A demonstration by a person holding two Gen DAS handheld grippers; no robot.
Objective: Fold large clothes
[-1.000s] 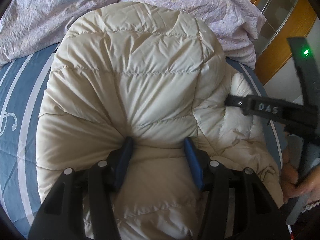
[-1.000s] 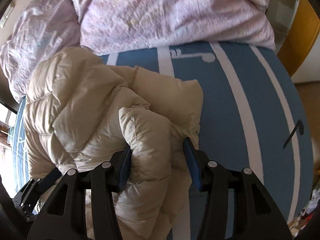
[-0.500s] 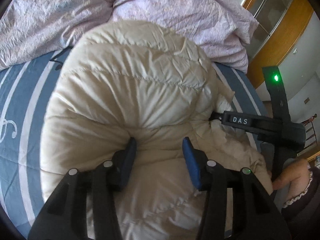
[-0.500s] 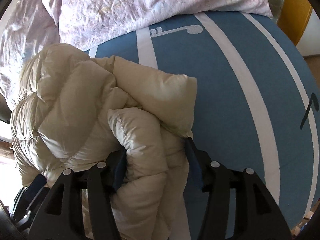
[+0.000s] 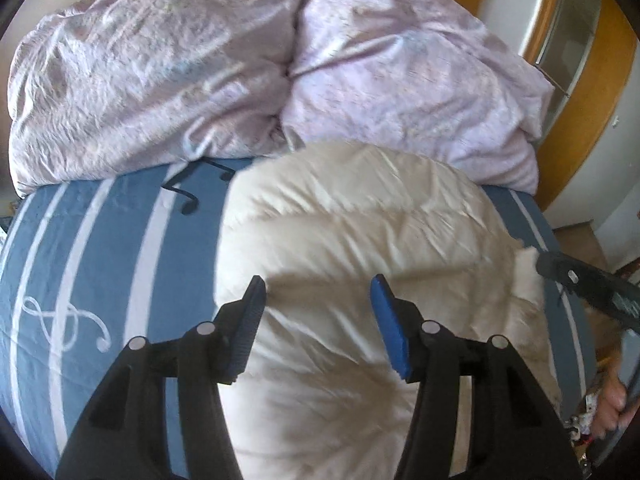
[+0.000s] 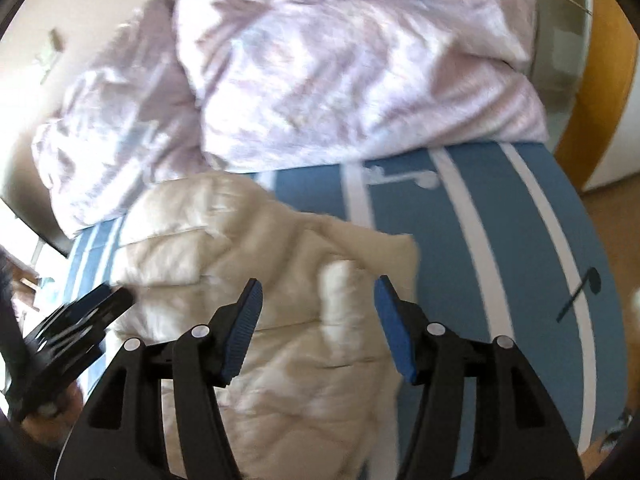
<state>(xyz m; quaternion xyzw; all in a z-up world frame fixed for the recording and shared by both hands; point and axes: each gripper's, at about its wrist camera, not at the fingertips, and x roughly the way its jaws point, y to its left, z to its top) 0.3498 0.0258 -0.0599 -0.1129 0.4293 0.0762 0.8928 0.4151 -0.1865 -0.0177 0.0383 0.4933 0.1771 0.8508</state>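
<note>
A cream quilted down jacket (image 5: 360, 248) lies folded in a puffy bundle on the blue bed sheet (image 5: 100, 240). It also shows in the right wrist view (image 6: 248, 248). My left gripper (image 5: 318, 300) is open and empty, raised just above the jacket's near part. My right gripper (image 6: 318, 300) is open and empty, above the jacket's right side, where a folded sleeve (image 6: 340, 304) lies. The right gripper also shows at the right edge of the left wrist view (image 5: 592, 292), and the left gripper at the left edge of the right wrist view (image 6: 76, 320).
A crumpled lilac duvet (image 5: 280, 68) is piled at the back of the bed (image 6: 340, 64). The sheet (image 6: 500, 260) has white stripes and music-note prints. A wooden wardrobe (image 5: 580, 60) stands at the right.
Both grippers have let go of the jacket, opened and pulled back and up. The jacket has settled onto the bed.
</note>
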